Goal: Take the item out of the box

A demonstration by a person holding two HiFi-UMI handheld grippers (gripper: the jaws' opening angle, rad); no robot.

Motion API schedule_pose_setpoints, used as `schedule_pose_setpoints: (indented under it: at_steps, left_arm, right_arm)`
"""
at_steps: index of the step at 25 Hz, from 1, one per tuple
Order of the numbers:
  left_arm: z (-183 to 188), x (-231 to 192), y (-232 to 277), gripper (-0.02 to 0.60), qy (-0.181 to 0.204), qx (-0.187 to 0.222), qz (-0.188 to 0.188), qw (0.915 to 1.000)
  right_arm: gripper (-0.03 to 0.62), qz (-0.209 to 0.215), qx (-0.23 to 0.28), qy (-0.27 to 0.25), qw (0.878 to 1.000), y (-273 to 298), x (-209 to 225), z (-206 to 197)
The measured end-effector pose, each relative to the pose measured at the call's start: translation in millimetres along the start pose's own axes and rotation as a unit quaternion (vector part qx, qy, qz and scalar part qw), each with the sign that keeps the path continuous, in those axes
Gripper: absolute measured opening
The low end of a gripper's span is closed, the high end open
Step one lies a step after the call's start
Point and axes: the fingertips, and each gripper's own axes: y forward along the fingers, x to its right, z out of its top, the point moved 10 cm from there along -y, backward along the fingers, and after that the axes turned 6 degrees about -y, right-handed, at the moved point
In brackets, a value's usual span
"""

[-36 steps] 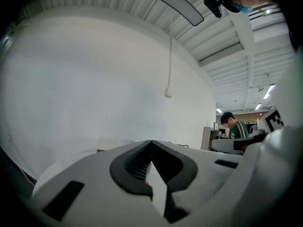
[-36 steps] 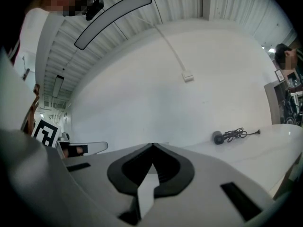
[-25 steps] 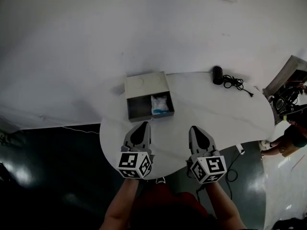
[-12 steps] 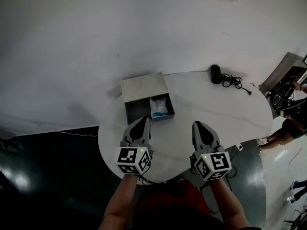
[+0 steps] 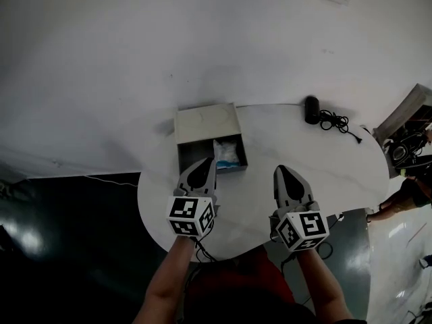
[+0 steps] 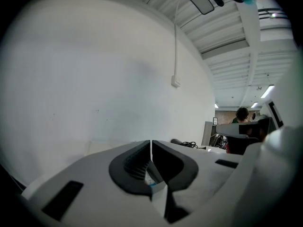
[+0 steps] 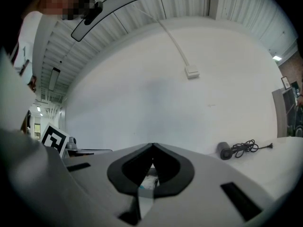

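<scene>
White-and-blue packet [image 5: 227, 152] in open grey box [image 5: 192, 150], just beyond left gripper [image 5: 205, 163], right gripper [image 5: 282, 173] near, both closed, empty.

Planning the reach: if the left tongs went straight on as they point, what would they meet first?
Probably the box, its near wall: the shut left tongs point at it. Height is unclear; they might clear it toward the packet inside.

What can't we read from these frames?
- Item in the box: head view, too small; only a white and blue packet shows.
- Box's near left wall: head view, covered by the left gripper.
- Box in both gripper views: blocked by each gripper's own shut jaws; past the right gripper only a sliver shows.
- Black device with cable: head view, too small to identify.
</scene>
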Motion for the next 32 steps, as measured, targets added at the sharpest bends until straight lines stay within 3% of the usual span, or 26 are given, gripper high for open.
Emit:
schedule_pose_setpoints:
  at_steps: [19, 32]
  left_arm:
    - [-8, 0, 67, 0.023, -0.014, -0.036, 0.061, 0.9974]
    - [-23, -12, 99, 0.114, -0.023, -0.089, 0.091, 0.9917]
  right_arm:
    - [0.014, 0.059, -0.02, 0.008, 0.998, 63, 72, -4]
    - [0.014, 0.094, -0.046, 0.016, 0.994, 101, 91, -20]
